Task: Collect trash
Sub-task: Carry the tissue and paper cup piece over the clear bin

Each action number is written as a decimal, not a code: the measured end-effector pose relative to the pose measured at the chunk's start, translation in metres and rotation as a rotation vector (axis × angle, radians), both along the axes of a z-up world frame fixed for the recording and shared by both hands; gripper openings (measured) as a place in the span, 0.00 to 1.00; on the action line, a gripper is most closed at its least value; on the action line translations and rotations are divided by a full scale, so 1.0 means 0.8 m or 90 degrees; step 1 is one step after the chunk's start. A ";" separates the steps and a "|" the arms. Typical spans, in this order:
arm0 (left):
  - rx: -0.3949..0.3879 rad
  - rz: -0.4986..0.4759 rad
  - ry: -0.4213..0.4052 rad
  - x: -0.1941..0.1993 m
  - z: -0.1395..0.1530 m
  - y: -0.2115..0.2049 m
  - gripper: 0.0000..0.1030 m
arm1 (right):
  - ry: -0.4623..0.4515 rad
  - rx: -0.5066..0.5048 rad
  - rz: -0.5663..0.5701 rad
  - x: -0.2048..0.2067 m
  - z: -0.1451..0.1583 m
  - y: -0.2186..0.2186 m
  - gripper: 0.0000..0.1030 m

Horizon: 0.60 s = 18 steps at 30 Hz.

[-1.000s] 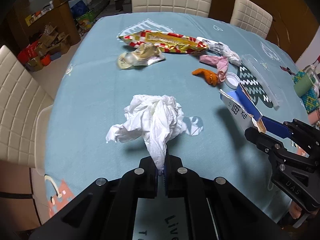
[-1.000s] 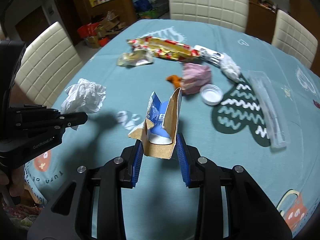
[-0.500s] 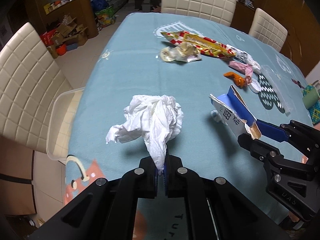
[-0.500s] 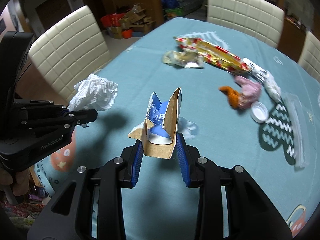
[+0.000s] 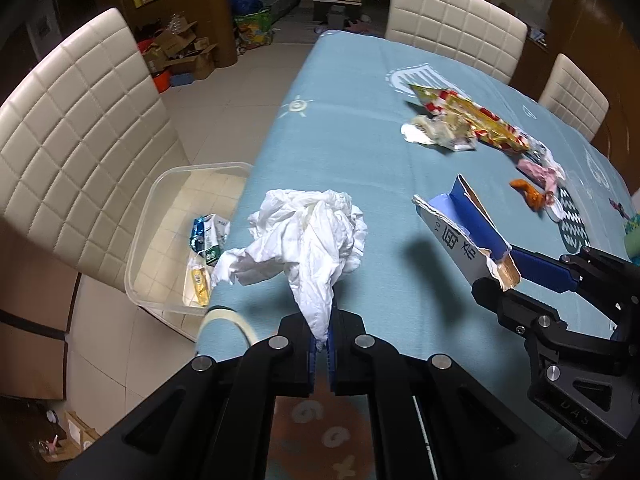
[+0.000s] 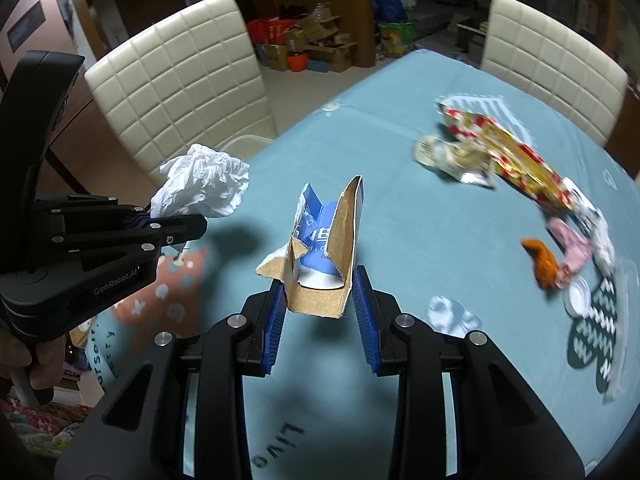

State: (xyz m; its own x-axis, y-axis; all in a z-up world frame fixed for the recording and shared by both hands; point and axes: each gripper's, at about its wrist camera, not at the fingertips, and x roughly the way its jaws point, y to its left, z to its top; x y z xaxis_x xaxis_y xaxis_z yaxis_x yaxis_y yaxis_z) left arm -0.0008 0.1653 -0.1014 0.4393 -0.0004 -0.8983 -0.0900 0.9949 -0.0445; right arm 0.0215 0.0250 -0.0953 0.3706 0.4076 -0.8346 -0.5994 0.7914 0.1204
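You are carrying trash to the clear bin [image 5: 160,216] on the chair at the table's left edge. Your left gripper [image 5: 320,344] is pinched tight on the white tissue [image 5: 312,236]. Your right gripper [image 6: 320,304] squeezes the torn blue box [image 6: 324,240]. Next, move both over the bin and let go. Compared with a second ago, the bin has come into view and the leftover trash looks farther off.
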 end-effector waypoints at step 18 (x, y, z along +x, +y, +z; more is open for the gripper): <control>-0.003 0.107 0.017 0.008 -0.018 0.122 0.04 | 0.006 -0.007 0.118 0.041 -0.011 0.134 0.34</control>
State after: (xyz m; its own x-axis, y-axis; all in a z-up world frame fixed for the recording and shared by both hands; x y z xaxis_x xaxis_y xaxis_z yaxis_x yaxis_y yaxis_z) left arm 0.0054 0.2627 -0.1159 0.4100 0.0670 -0.9096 -0.2557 0.9657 -0.0441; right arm 0.0544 0.1321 -0.1038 0.2828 0.4588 -0.8424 -0.7337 0.6691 0.1181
